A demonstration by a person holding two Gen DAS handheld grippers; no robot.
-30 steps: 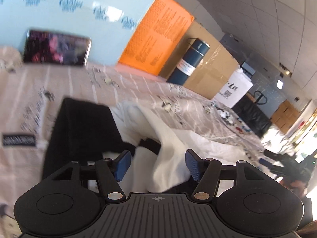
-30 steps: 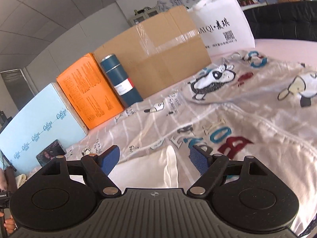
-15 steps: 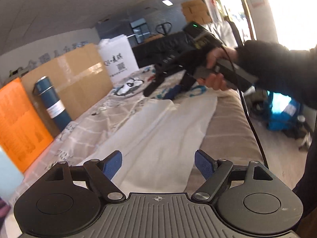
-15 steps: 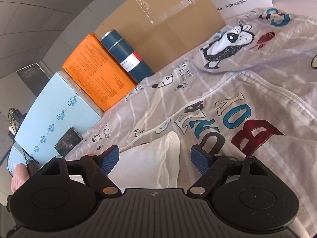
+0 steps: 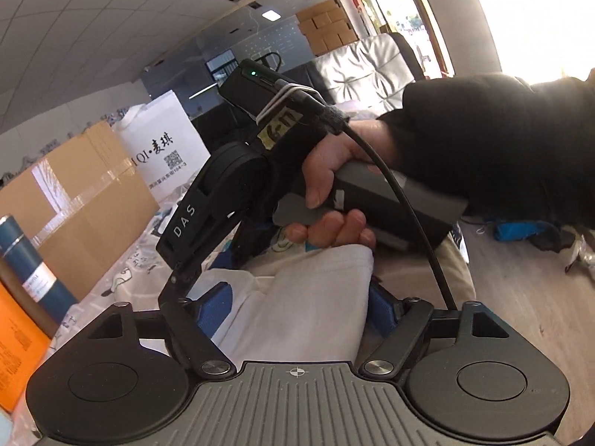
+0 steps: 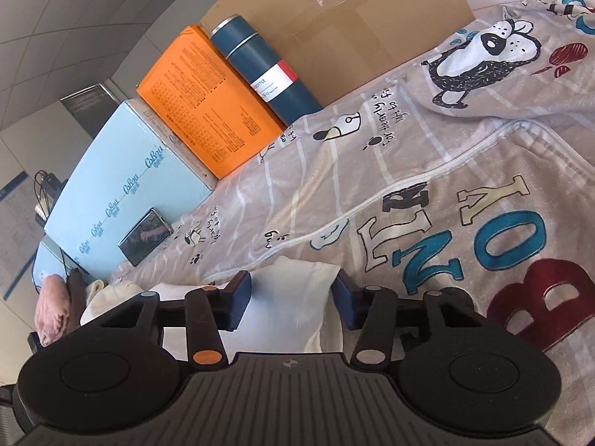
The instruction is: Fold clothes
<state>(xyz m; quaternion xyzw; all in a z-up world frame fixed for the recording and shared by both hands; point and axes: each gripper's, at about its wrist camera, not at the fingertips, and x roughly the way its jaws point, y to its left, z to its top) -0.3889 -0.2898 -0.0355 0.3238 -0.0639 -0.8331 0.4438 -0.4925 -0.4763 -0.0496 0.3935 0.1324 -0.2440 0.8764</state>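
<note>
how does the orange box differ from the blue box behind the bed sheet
The orange box is bright orange and covered in dense small print; the blue box is pale blue with a repeated logo. The orange box looks smaller and has a dark bottle against it; the blue box looks larger and has a phone propped on it. Both stand tilted at the edge of the printed sheet.

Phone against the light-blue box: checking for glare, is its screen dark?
No, the phone leaning on the light-blue box shows a lit picture.
</note>
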